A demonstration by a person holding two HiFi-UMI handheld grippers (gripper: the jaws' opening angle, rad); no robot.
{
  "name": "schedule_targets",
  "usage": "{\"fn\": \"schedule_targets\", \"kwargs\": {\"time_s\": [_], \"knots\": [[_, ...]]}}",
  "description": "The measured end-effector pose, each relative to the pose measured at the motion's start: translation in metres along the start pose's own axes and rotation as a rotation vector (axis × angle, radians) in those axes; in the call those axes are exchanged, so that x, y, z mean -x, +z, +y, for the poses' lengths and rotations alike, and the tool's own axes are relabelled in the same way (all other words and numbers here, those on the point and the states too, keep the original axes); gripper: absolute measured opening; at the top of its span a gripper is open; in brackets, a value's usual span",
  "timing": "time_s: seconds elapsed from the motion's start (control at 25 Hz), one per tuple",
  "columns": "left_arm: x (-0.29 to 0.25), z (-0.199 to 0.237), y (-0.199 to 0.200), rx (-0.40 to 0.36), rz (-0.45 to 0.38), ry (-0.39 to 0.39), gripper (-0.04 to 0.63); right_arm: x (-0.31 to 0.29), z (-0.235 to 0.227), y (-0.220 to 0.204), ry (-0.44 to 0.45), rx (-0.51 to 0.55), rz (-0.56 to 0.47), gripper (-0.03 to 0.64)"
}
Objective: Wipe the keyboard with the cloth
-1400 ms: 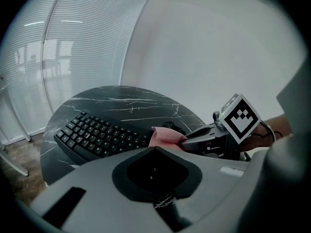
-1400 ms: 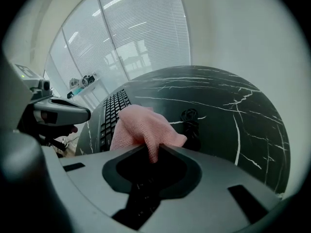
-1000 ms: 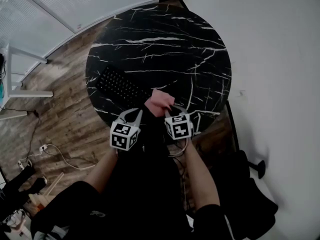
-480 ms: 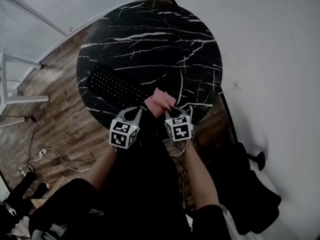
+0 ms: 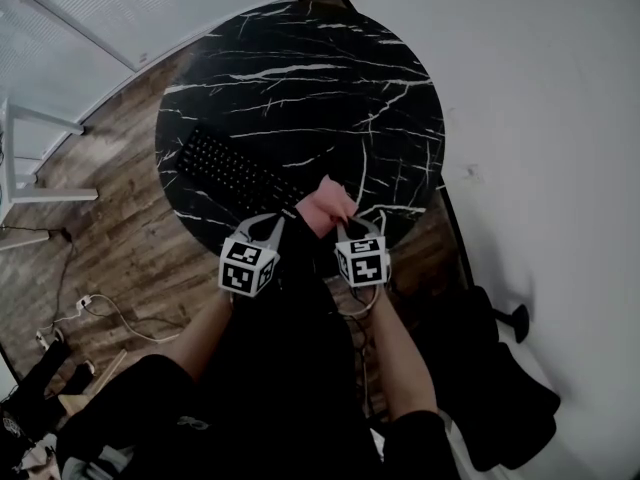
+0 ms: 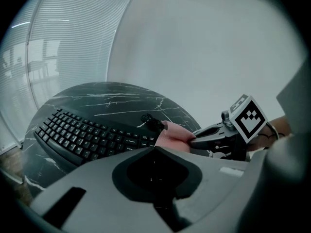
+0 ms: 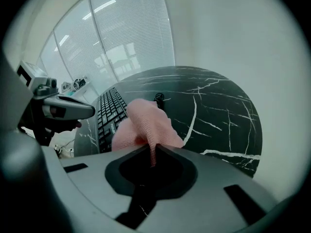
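Observation:
A black keyboard (image 5: 232,174) lies on the left part of a round black marble table (image 5: 330,78). My right gripper (image 5: 347,228) is shut on a pink cloth (image 5: 325,206), which bunches up over the keyboard's right end near the table's front edge. In the right gripper view the cloth (image 7: 143,123) is pinched in the seam of the right gripper (image 7: 153,154), with the keyboard (image 7: 108,111) behind it. My left gripper (image 5: 266,230) hovers just left of the cloth, jaws together and empty. The left gripper view shows the keyboard (image 6: 87,136), the cloth (image 6: 172,134) and the right gripper (image 6: 221,135).
A dark coiled cable (image 6: 151,123) lies at the keyboard's right end. A white wall runs along the right. On the wooden floor are loose cables (image 5: 100,303), a white frame (image 5: 30,173) at left and a dark seat (image 5: 500,388) at lower right.
The head view has shifted slightly. Both grippers and the cloth stay at the table's near edge, almost unmoved, with the right gripper still gripping the cloth.

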State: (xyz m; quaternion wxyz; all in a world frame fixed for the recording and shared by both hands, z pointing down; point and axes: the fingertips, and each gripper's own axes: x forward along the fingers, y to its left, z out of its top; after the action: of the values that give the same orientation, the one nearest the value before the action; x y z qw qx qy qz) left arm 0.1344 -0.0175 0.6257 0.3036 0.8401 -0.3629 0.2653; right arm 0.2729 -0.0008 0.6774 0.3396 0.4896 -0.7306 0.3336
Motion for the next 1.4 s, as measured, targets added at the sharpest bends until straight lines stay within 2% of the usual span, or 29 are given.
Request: {"fn": "schedule_targets", "kwargs": {"time_s": [0.28,0.56,0.96,1.2,1.4], "knots": [[0.023,0.028,0.012,0.04,-0.059,0.048,0.0,0.018,0.027,0.061,0.036,0.061,-0.143,0.009],[0.056,0.074,0.027,0.096,-0.136,0.121,0.0,0.014,0.085,0.144,0.108,0.172,-0.242,0.009],[0.115,0.179,0.027,0.214,-0.205,0.256,0.0,-0.043,0.198,0.22,0.245,0.322,-0.232,0.009],[0.144,0.243,0.022,0.282,-0.228,0.317,0.0,-0.081,0.262,0.247,0.31,0.389,-0.193,0.009],[0.155,0.281,0.018,0.321,-0.236,0.342,0.0,-0.114,0.298,0.259,0.343,0.433,-0.14,0.009]]}}
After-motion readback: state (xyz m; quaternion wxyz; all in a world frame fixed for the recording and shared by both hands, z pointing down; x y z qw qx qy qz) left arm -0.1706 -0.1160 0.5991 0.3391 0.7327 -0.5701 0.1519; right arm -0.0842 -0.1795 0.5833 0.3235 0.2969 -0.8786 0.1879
